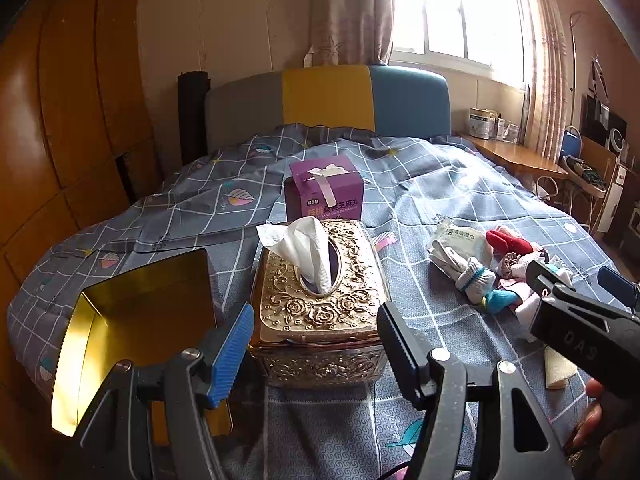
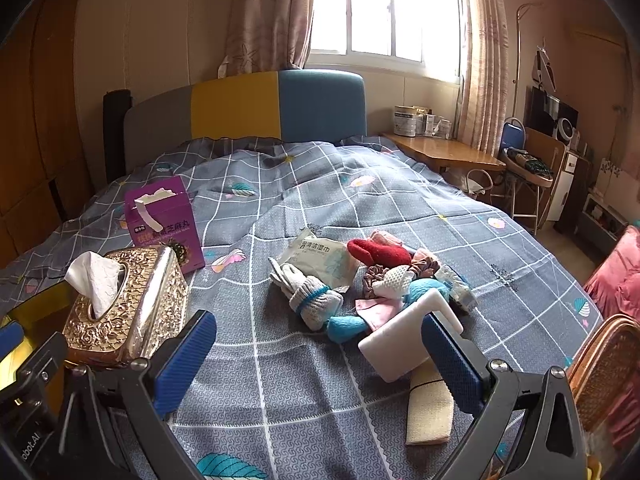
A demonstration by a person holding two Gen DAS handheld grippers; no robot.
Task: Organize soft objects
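Observation:
A pile of soft things lies on the bed: rolled grey socks (image 2: 316, 300), a red sock (image 2: 378, 252), a turquoise sock (image 2: 424, 290), scrunchies (image 2: 424, 268), a wet-wipes pack (image 2: 320, 254), a white block (image 2: 408, 340) and a beige cloth (image 2: 430, 408). The pile also shows at the right of the left wrist view (image 1: 476, 276). My right gripper (image 2: 320, 364) is open and empty, just in front of the pile. My left gripper (image 1: 316, 344) is open and empty, in front of an ornate gold tissue box (image 1: 320, 300). An open gold tin (image 1: 136, 320) lies left of it.
A purple carton (image 1: 324, 192) stands behind the tissue box on the grey checked bedspread (image 2: 360, 200). A wooden side table (image 2: 444, 148) stands by the window. A wicker chair (image 2: 608, 368) and pink cloth (image 2: 616, 280) are at the right edge. A wooden wardrobe (image 1: 72, 120) is on the left.

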